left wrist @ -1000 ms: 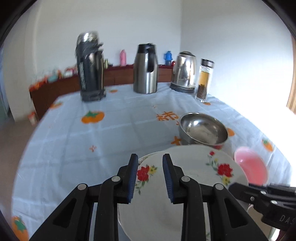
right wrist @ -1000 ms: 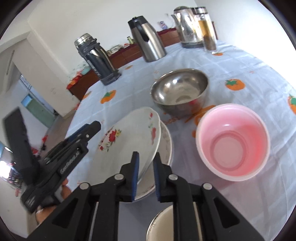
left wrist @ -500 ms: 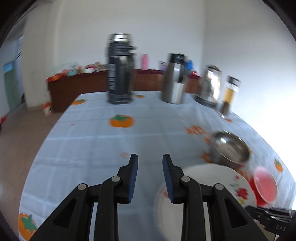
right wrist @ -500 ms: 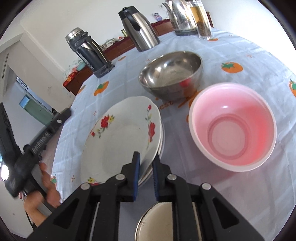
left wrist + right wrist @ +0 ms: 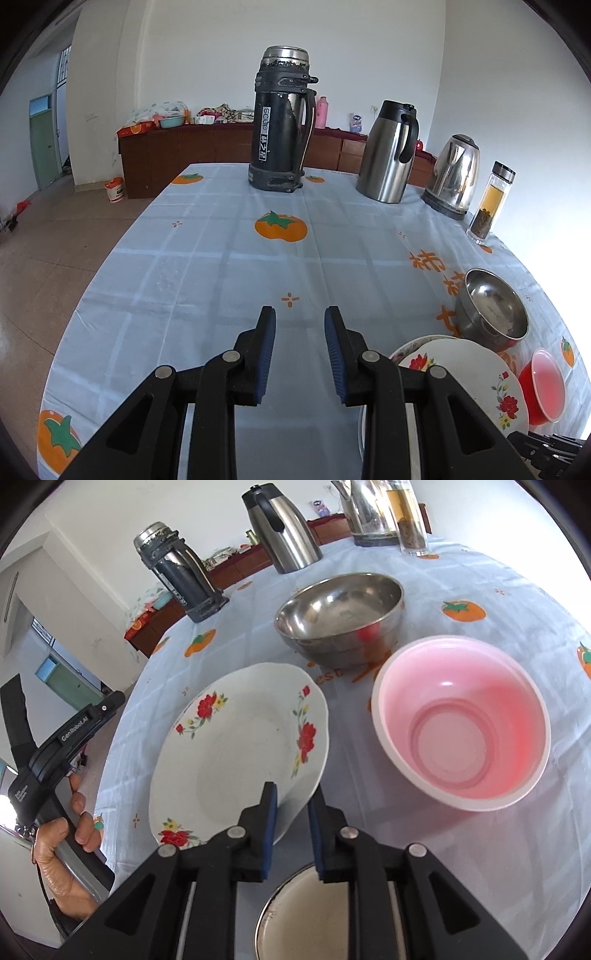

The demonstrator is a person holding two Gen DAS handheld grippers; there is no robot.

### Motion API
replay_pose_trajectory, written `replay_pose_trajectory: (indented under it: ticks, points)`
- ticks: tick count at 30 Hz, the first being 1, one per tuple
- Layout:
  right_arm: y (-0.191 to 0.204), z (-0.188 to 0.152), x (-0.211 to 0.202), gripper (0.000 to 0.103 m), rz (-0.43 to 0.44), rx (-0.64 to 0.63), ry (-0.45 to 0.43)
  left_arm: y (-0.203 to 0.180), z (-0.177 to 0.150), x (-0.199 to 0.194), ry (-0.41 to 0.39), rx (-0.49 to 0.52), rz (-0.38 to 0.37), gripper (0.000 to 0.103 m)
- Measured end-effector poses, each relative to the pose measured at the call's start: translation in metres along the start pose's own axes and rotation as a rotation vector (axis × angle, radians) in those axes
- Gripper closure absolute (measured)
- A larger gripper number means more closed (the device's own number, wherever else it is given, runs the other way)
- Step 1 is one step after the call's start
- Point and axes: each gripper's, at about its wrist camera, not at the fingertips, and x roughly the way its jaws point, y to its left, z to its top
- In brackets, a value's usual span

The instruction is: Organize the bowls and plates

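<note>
A white plate with red flowers [image 5: 240,749] lies on another plate; both show at the lower right of the left wrist view [image 5: 472,373]. My right gripper [image 5: 291,801] has its fingers either side of the top plate's near rim, slightly parted. A steel bowl [image 5: 340,616] stands behind the plates and a pink bowl [image 5: 461,723] to their right. A metal-rimmed bowl [image 5: 295,915] sits below the right gripper. My left gripper [image 5: 299,332] is open and empty over bare tablecloth, left of the plates.
A black thermos [image 5: 282,122], a steel carafe [image 5: 388,151], an electric kettle [image 5: 454,173] and a glass tea bottle [image 5: 491,203] stand along the table's far side. The blue tablecloth [image 5: 221,266] has orange fruit prints. The table edge and floor lie to the left.
My left gripper has drawn away to the left of the plates. The right gripper has lowered the flowered plate flat onto the one beneath and its fingers have parted a little.
</note>
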Motion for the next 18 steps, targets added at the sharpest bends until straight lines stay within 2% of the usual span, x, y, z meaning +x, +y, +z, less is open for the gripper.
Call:
replay_pose_trajectory:
  ticks: [6,10,11,14,18]
  points:
    - [0.001,0.006,-0.008,0.083,-0.048,-0.024,-0.010,0.001,0.000,0.003,0.009,-0.005,0.010,0.073]
    - [0.004,0.007,-0.013,0.084,-0.094,-0.098,-0.016,0.000,0.000,0.002,0.008,-0.003,0.010,0.073]
    - [0.005,0.006,-0.010,0.087,-0.101,-0.112,-0.004,0.000,0.000,0.002,0.009,-0.002,0.011,0.073]
    - [0.011,0.004,-0.005,0.091,-0.095,-0.139,0.000,0.001,0.000,0.004,0.016,-0.005,0.014,0.073]
    - [0.015,0.006,0.002,0.090,-0.088,-0.142,0.006,0.001,-0.001,0.005,0.024,-0.004,0.015,0.073]
